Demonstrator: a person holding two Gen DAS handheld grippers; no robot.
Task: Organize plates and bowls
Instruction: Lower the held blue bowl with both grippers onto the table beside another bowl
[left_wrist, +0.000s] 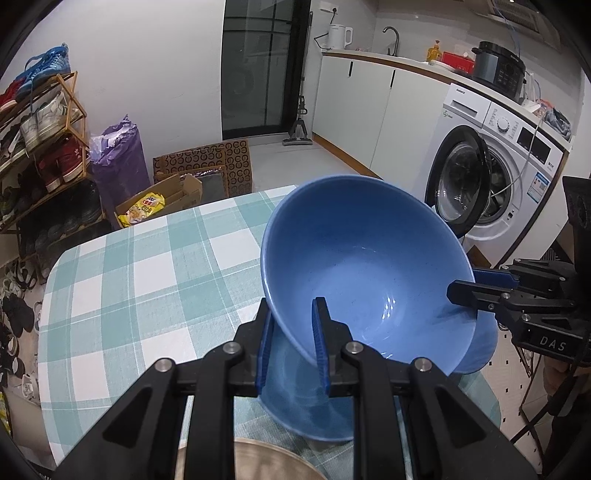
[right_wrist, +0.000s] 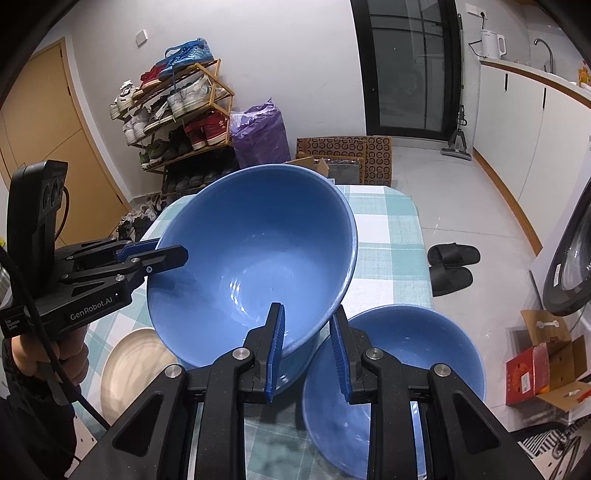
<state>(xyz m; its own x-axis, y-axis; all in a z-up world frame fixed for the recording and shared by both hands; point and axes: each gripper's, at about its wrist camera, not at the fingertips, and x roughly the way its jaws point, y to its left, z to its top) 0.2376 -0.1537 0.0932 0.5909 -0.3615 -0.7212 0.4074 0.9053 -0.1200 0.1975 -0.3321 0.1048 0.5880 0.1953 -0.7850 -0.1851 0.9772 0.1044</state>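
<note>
A large blue bowl (left_wrist: 354, 258) (right_wrist: 258, 251) hangs tilted above the checked tablecloth (left_wrist: 147, 277) (right_wrist: 391, 236), held by both grippers at opposite sides of its rim. My left gripper (left_wrist: 291, 306) (right_wrist: 171, 249) is shut on the near rim in its own view, one pad inside and one outside. My right gripper (right_wrist: 307, 310) (left_wrist: 465, 282) is shut on the rim the same way. A second blue bowl (right_wrist: 395, 369) sits upright on the table, just right of the right gripper. A beige plate (right_wrist: 133, 365) (left_wrist: 251, 458) lies on the table under the left hand.
A washing machine with its door open (left_wrist: 461, 177) stands right of the table. A shoe rack (right_wrist: 177, 110), a purple bag (right_wrist: 260, 133) and cardboard boxes (left_wrist: 173, 195) stand beyond the far end. Black slippers (right_wrist: 452, 266) lie on the floor.
</note>
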